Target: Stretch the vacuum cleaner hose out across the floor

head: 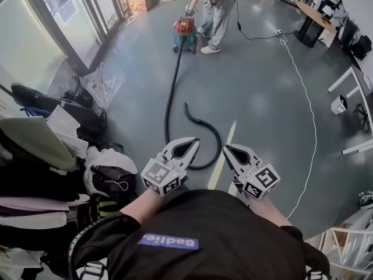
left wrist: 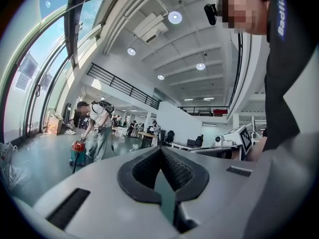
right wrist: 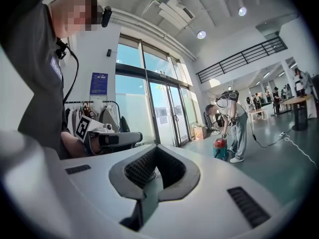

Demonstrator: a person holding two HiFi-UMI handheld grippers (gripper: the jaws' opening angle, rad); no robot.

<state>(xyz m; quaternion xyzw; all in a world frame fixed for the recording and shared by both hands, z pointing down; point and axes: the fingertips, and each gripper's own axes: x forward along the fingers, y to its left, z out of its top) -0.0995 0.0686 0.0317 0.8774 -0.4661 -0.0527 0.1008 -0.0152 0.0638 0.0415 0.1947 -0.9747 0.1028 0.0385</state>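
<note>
**Hose lies hooked on the hall floor; both grippers closed and empty**

The glossy grey-blue floor belongs to a tall hall, with glass doors along its left edge and a railed gallery overhead. Near the floor's far edge stands the red-and-teal vacuum cleaner, with a person bent over it. The black hose runs from it toward the near edge. Just ahead of the grippers it curls into a hook, and its free end rests on the floor. A white cable arcs along the right side. Clothes crowd the near left edge. The left gripper and right gripper sit side by side above the floor, each with its jaws pressed together on nothing.
</note>
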